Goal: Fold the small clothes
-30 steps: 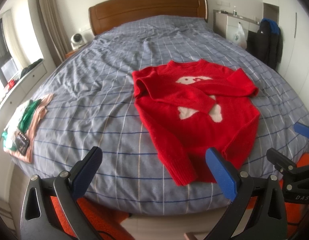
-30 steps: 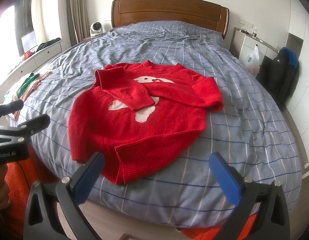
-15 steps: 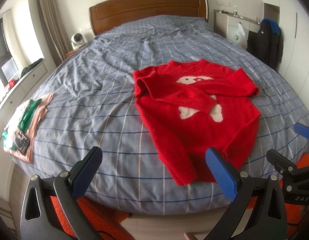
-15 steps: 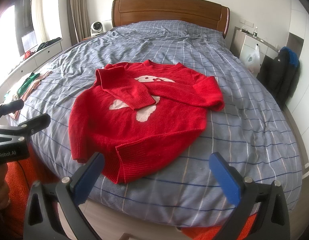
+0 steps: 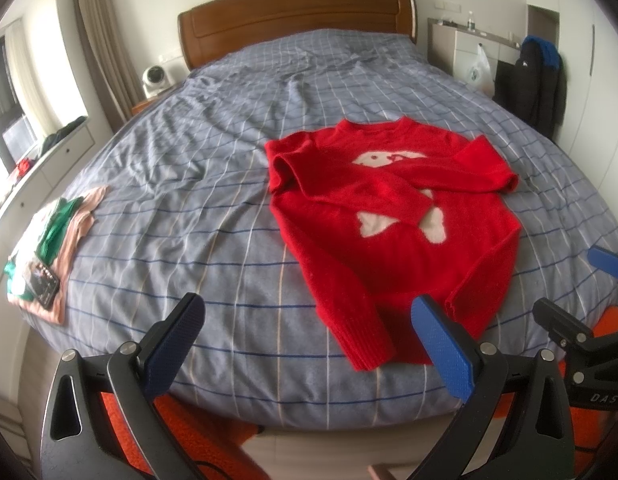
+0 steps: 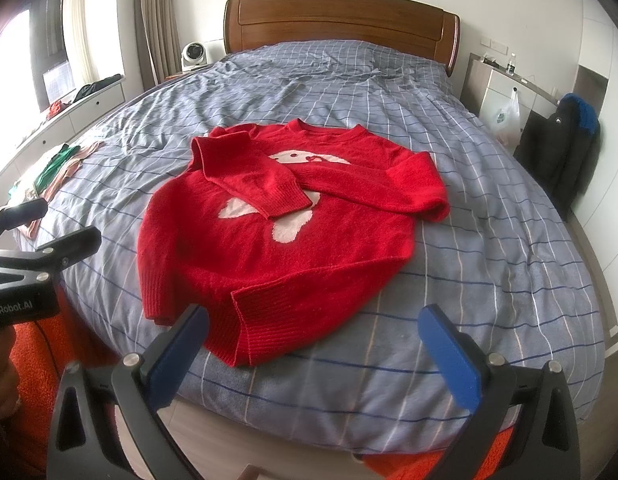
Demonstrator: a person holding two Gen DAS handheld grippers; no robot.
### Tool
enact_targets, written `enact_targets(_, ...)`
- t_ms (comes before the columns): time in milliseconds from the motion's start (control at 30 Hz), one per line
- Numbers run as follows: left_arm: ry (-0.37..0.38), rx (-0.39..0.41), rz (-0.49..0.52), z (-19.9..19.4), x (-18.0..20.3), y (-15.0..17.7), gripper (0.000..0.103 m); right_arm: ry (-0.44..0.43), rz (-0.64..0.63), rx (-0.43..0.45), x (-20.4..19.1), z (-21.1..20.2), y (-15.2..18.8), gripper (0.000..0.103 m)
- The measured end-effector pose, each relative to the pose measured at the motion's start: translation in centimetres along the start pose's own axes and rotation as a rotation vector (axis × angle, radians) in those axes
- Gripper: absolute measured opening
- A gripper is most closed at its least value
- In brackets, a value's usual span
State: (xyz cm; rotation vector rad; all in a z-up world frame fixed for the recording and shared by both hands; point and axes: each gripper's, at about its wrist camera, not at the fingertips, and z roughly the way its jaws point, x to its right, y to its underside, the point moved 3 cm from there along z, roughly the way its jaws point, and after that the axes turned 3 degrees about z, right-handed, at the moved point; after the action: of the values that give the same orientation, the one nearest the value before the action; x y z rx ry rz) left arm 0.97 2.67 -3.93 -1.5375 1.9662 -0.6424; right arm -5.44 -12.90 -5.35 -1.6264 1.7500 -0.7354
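Observation:
A red sweater (image 5: 393, 216) (image 6: 277, 236) with a white figure lies flat on the blue checked bed cover (image 5: 213, 184) (image 6: 489, 240), both sleeves folded across its chest and its hem toward the foot of the bed. My left gripper (image 5: 309, 344) is open over the bed's near edge, left of the hem, holding nothing. My right gripper (image 6: 317, 348) is open just short of the hem, also holding nothing. Each gripper shows at the edge of the other's view.
A small pile of pink and green clothes (image 5: 49, 248) lies at the bed's left edge. A wooden headboard (image 5: 297, 16) stands at the far end. A dark jacket (image 5: 537, 80) hangs at the right, beside a white cabinet (image 6: 505, 92). An orange rug (image 6: 33, 360) covers the floor below.

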Motion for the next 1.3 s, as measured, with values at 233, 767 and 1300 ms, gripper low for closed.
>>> enact_targets(233, -0.026, -0.035, 0.01, 1.6, -2.2, 0.5, 0.103, -0.012, 0.01, -0.015, 0.7, 0.4, 0.4, 0.103)
enact_targets(767, 0.195, -0.262, -0.021, 8.0, 0.4, 3.2, 0.101, -0.138, 0.012, -0.12, -1.2, 7.3, 2.2, 0.103)
enact_targets(1300, 0.211, -0.365, -0.146, 8.1, -7.1, 7.4, 0.004, -0.13, 0.199, -0.265, 8.7, 2.7, 7.3, 0.017)
